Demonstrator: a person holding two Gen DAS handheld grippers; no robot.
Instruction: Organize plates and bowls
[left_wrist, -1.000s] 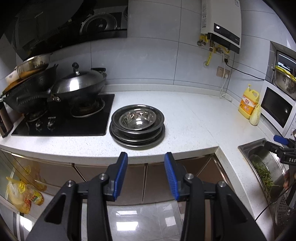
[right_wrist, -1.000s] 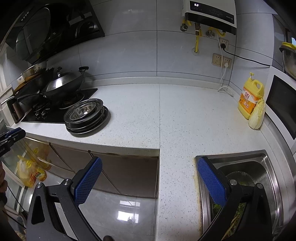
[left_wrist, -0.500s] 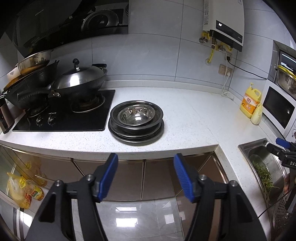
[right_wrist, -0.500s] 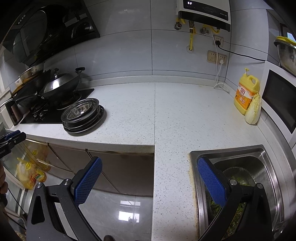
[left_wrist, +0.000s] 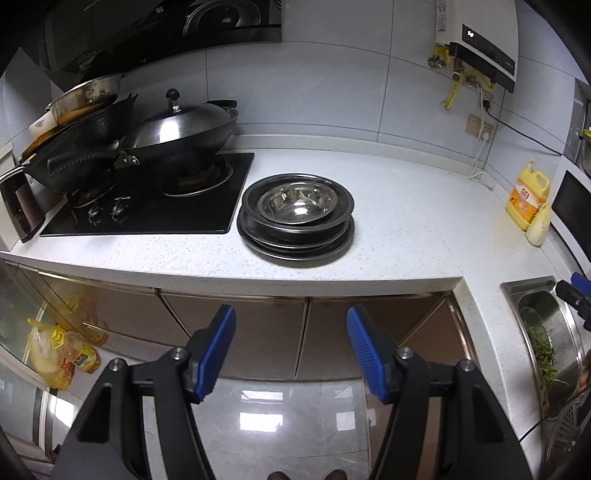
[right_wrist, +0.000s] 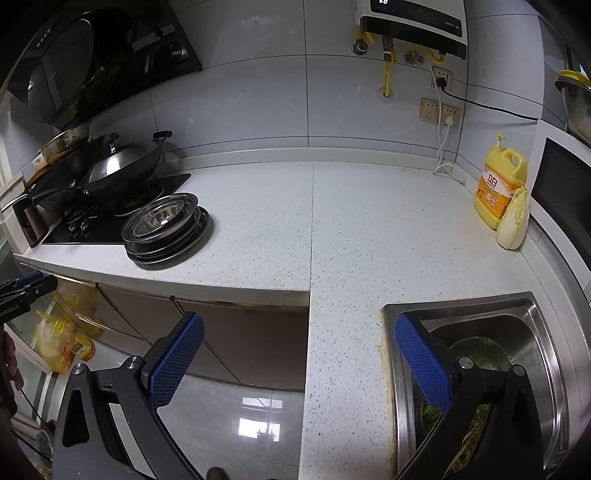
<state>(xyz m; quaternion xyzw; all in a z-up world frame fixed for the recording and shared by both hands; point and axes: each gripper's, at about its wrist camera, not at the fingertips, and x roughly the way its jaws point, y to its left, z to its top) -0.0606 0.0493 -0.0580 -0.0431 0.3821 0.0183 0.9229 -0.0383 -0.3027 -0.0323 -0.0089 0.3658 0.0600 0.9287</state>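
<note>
A stack of dark metal plates stands on the white counter beside the hob, with a steel bowl nested on top. The stack also shows in the right wrist view, far left of centre. My left gripper is open and empty, held off the counter's front edge, below and in front of the stack. My right gripper is open wide and empty, over the counter corner next to the sink, well to the right of the stack.
A black hob with a lidded wok and a pan lies left of the stack. A steel sink holding greens is at right. A yellow detergent jug and a cabbage stand by the microwave. Cabinets and floor lie below.
My left gripper has opened wider and the stack sits higher and nearer in its view. The right gripper has shifted a little; the scene in its view slid left.
</note>
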